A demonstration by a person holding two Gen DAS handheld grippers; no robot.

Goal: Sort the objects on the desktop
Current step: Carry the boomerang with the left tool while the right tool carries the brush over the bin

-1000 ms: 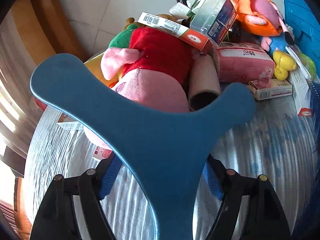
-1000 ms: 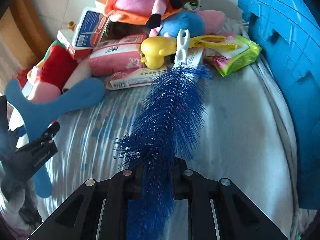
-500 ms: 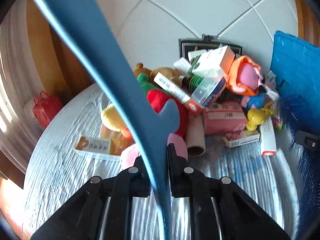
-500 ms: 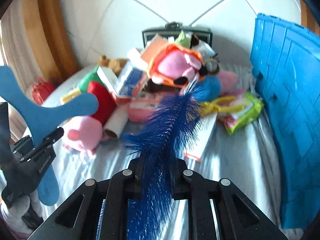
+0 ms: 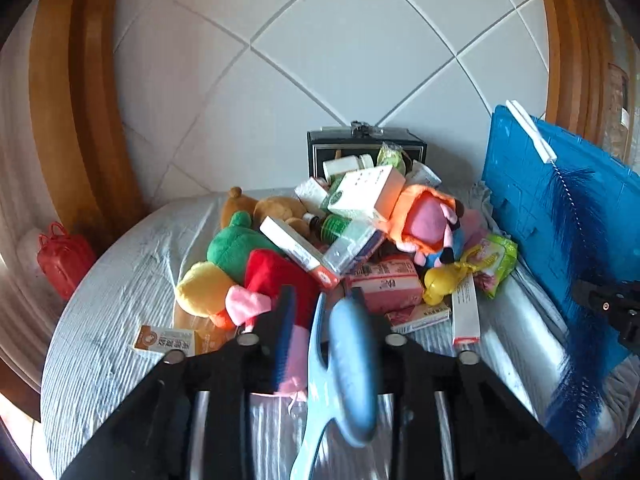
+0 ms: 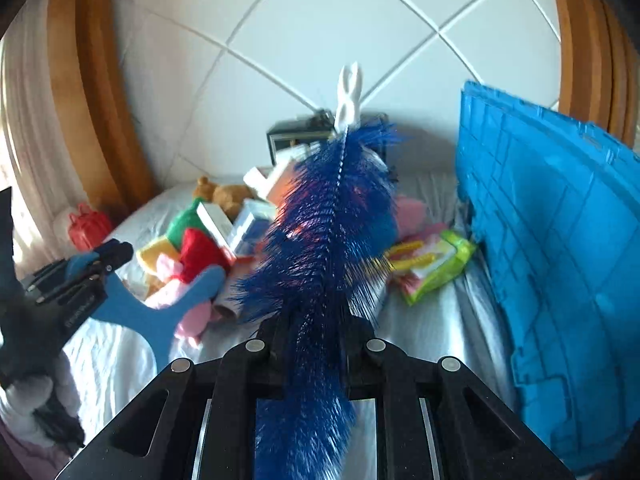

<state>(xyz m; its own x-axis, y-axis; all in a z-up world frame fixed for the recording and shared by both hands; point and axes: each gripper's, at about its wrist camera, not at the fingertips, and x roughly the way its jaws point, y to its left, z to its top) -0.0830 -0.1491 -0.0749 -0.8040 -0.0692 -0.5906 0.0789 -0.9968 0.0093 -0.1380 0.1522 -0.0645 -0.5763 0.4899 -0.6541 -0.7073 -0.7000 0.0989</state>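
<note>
P1: White tiled wall (image 5: 360,60) behind, ribbed pale sheet (image 5: 120,300) under everything. What's unclear?

P2: Left wrist view: flat blue boomerang (image 5: 352,360) is smeared by blur at 6 o'clock, its lower arm cut off. Left gripper (image 5: 326,316) jaws have just been opening. Boomerang sits between them, left pad clear of it, right-side contact unreadable.

P1: Other view?

P2: Right wrist view shows the full three-arm shape at 8 o'clock, sticking out of that gripper. Right gripper (image 6: 316,320) is clamped tight on a bristly dark-blue bottle brush (image 6: 332,240), white plastic tip at 12. Bristles hide the middle of the toy-and-box pile (image 6: 208,240). Ribbed plastic blue crate (image 6: 560,240) at 3 o'clock.
</note>
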